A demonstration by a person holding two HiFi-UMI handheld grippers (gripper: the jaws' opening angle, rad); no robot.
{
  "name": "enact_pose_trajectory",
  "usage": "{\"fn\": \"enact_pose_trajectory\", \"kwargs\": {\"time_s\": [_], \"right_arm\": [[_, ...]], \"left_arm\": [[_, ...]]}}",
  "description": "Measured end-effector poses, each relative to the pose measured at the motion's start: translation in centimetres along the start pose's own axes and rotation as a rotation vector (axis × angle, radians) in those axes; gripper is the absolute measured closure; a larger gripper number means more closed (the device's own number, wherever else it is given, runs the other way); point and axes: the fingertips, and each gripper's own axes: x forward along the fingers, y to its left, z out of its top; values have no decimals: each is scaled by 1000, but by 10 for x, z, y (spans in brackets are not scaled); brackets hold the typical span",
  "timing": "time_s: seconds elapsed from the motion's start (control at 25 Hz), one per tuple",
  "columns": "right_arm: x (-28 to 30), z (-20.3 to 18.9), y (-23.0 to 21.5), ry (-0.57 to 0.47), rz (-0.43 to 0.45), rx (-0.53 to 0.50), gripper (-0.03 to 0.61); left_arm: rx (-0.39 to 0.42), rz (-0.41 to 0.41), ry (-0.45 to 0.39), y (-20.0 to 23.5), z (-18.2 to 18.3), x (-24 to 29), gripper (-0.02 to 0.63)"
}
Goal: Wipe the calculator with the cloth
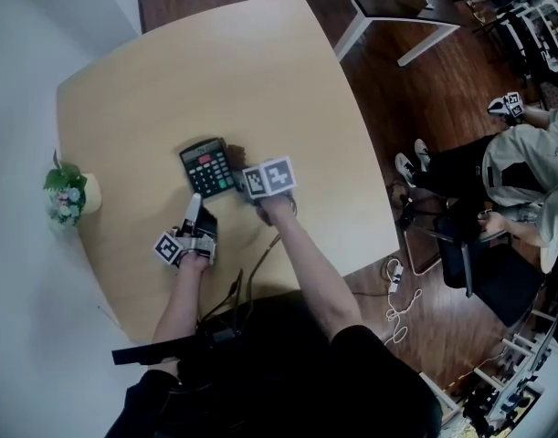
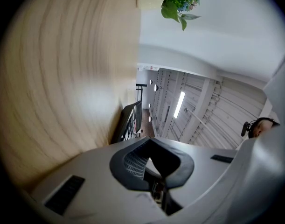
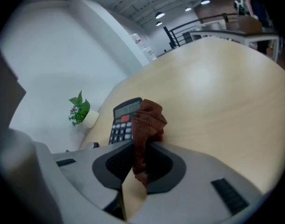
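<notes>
A black calculator (image 1: 208, 167) with a red key lies flat on the light wooden table (image 1: 260, 71). My right gripper (image 1: 246, 185) sits at its right edge, under its marker cube. In the right gripper view the right gripper (image 3: 141, 158) is shut on a rust-brown cloth (image 3: 147, 122) that bunches up in front of the jaws, with the calculator (image 3: 123, 120) just beyond it. The cloth is hidden in the head view. My left gripper (image 1: 193, 208) rests just below the calculator, pointing at it. Its jaws (image 2: 149, 155) are shut on nothing, and the calculator (image 2: 130, 122) shows edge-on ahead.
A small potted plant (image 1: 67, 192) stands at the table's left edge, also visible in the right gripper view (image 3: 80, 111). A person sits on a chair (image 1: 498, 190) to the right of the table. Cables (image 1: 397, 290) trail on the wooden floor.
</notes>
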Motion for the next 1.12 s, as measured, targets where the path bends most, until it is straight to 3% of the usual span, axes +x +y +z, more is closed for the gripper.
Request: {"fn": "enact_pose_trajectory", "kwargs": {"time_s": [0.08, 0.16, 0.36, 0.48, 0.6, 0.76, 0.92, 1.0, 1.12], "right_arm": [[-10, -26, 6, 32, 32, 70, 515], [-17, -33, 5, 32, 34, 68, 514], [-15, 72, -10, -171, -60, -139, 512], [7, 94, -10, -136, -64, -212, 512], [14, 53, -10, -50, -68, -169, 511], [-8, -19, 7, -42, -66, -50, 512], [-26, -75, 25, 54, 8, -1, 512], [-35, -51, 13, 26, -29, -69, 512], [-33, 47, -5, -99, -129, -269, 512]], "left_arm": [[12, 0, 5, -1, -1, 1, 599], [16, 3, 10, 2, -1, -1, 599], [13, -6, 4, 3, 2, -1, 598], [8, -5, 1, 1, -2, 0, 600], [12, 1, 7, 1, -5, 0, 600], [11, 0, 9, 1, -2, 0, 598], [10, -5, 5, -1, -3, 0, 598], [-10, 2, 25, -1, -8, -1, 603], [-48, 62, 85, 5, -24, -7, 596]]}}
